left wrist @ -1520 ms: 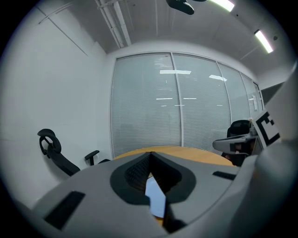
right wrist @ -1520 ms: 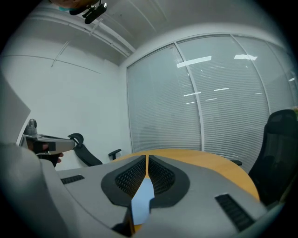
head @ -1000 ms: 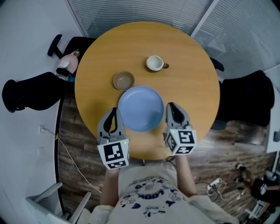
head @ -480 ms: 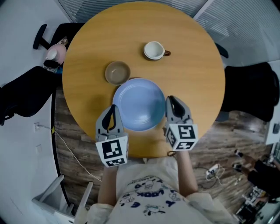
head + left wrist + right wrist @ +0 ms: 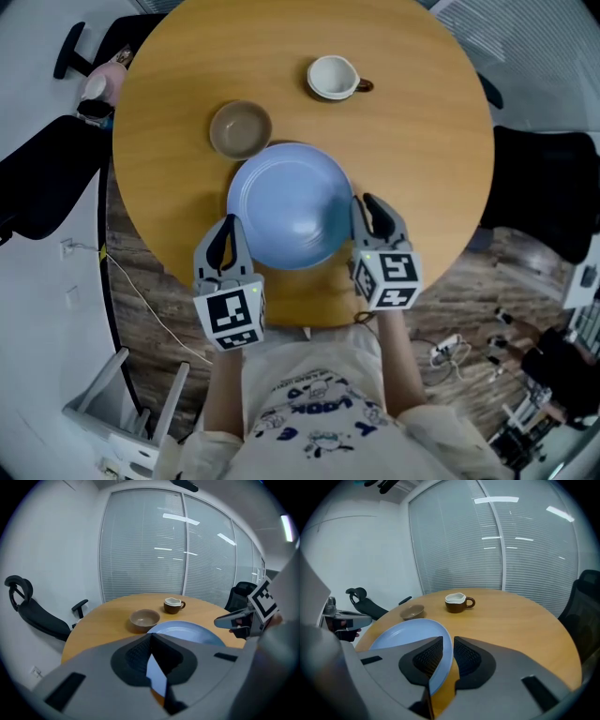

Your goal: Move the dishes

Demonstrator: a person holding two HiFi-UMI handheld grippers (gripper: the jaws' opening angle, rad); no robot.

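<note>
While left tool clamps it, blue plate lies beside bowl

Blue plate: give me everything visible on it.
The plate is round, pale blue and glossy like glazed ceramic, with a shallow well and a wide rim. It is empty and roughly level over the near half of the table. The left gripper is shut on its left rim. The right gripper has just been opening, jaws apart around the right rim. Its far edge is beside the bowl; contact there is unclear.
</note>
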